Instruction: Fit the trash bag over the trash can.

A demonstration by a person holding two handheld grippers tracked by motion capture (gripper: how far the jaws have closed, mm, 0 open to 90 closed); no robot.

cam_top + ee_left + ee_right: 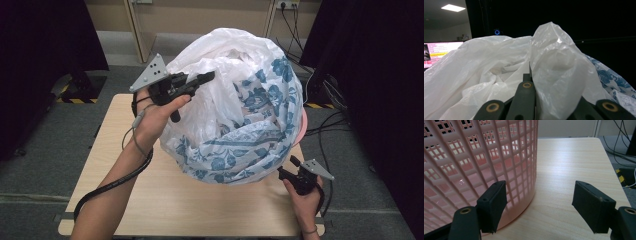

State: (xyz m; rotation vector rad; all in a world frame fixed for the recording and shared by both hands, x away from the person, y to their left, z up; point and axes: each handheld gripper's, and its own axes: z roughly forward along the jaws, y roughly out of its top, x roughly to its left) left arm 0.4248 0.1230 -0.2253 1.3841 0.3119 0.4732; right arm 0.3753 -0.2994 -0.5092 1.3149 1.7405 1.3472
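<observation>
A white plastic bag (240,115) with a blue flower print billows over a pink lattice basket (303,126) on the wooden table (165,200). My left gripper (206,78) is raised at the bag's upper left and is shut on a fold of the thin plastic. In the left gripper view the crumpled bag (556,70) bulges up between and over the jaws of my left gripper (534,80). My right gripper (291,166) is low at the basket's front right, open. In the right gripper view the left jaw of my right gripper (539,202) stands by the basket wall (474,157); the right jaw is over bare table (569,162).
Black curtains (45,45) stand on both sides of the table. Cables (330,95) run across the floor at the right, near yellow-black tape (320,105). A lit monitor (439,53) glows behind the bag. Bare tabletop lies in front of the basket.
</observation>
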